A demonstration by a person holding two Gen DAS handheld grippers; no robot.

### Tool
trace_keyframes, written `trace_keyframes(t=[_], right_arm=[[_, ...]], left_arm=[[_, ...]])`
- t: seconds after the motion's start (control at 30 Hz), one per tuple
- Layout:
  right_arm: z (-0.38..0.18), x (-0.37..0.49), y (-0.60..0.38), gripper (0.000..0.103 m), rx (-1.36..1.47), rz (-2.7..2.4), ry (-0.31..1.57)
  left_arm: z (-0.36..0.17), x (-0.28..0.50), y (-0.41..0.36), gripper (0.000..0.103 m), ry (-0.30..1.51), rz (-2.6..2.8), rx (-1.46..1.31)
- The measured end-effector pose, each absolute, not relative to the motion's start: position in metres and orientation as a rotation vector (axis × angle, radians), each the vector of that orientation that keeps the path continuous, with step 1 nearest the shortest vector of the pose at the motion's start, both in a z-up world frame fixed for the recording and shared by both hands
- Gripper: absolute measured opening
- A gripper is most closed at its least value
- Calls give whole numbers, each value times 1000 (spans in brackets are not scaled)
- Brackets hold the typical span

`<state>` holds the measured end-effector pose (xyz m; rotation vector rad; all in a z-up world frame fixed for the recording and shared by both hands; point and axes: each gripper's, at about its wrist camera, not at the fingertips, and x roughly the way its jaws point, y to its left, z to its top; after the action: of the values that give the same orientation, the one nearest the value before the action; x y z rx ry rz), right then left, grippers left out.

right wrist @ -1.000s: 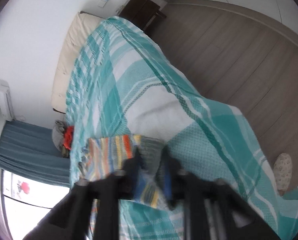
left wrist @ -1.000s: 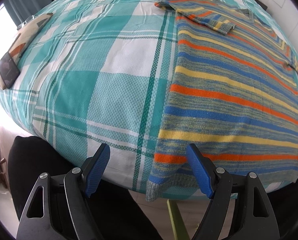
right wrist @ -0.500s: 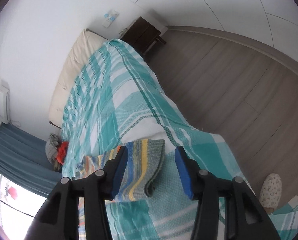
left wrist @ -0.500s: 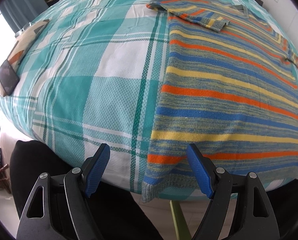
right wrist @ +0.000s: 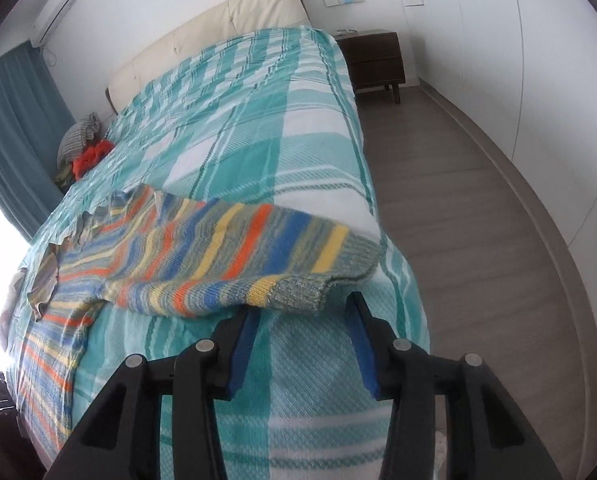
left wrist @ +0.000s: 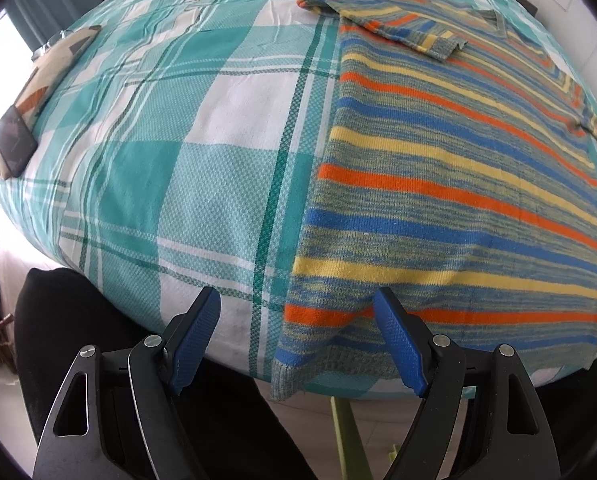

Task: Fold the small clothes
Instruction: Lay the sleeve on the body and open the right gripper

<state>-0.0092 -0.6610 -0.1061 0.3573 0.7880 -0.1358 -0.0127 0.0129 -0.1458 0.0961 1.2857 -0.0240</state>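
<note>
Your left hand-held gripper (left wrist: 296,334), wide open and empty, straddles the hem corner of the striped knitted sweater (left wrist: 450,184) lying lengthwise away from you on the teal plaid bed (left wrist: 186,168), your open, empty right hand-held gripper (right wrist: 300,344) just short of its sleeve cuff (right wrist: 298,292).

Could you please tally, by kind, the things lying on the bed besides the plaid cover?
Striped sweater: 1
Patterned cushion: 1
Dark phone, on the cushion's near end: 1
Heap of clothes at the far edge, pieces not countable: 1
Total: 4
</note>
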Motion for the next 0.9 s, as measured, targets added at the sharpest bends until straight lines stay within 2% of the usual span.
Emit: trace_keyframes(t=[0.03,0.07,0.27,0.43,0.5,0.53,0.57,0.63,0.73,0.83,0.9], right_arm=[[-104,-6,-660,11,355,-94,800],[-101,-4,-656,1,341,-62,813],[-78,-14,-653,0,455,104,857],[-75,-34,-664,0,514,93,986],[-79,-40,-668,3,493,38,1023],[-81,-41,-668,10,468,7,1018],[-83,-41,-667,31,441,-18,999],[-94,-37,-663,50,396,-53,980],[-112,-24,-656,50,319,-82,975],[-111,-16,-653,49,306,-91,880],[-107,-11,-653,38,307,-74,847]], left_arm=[[-147,-12,13,81,1288,-23,98],[-148,-12,13,81,1292,-21,97],[-151,-10,16,81,1305,-29,85],[-149,-13,19,81,1291,-32,86],[-151,-13,19,81,1298,-29,83],[-153,-13,19,81,1303,-29,80],[-154,-13,20,81,1310,-29,74],[-153,-13,19,81,1318,-31,65],[-149,-13,17,81,1311,-29,83],[-148,-12,16,81,1306,-19,103],[-148,-11,16,81,1313,-15,100]])
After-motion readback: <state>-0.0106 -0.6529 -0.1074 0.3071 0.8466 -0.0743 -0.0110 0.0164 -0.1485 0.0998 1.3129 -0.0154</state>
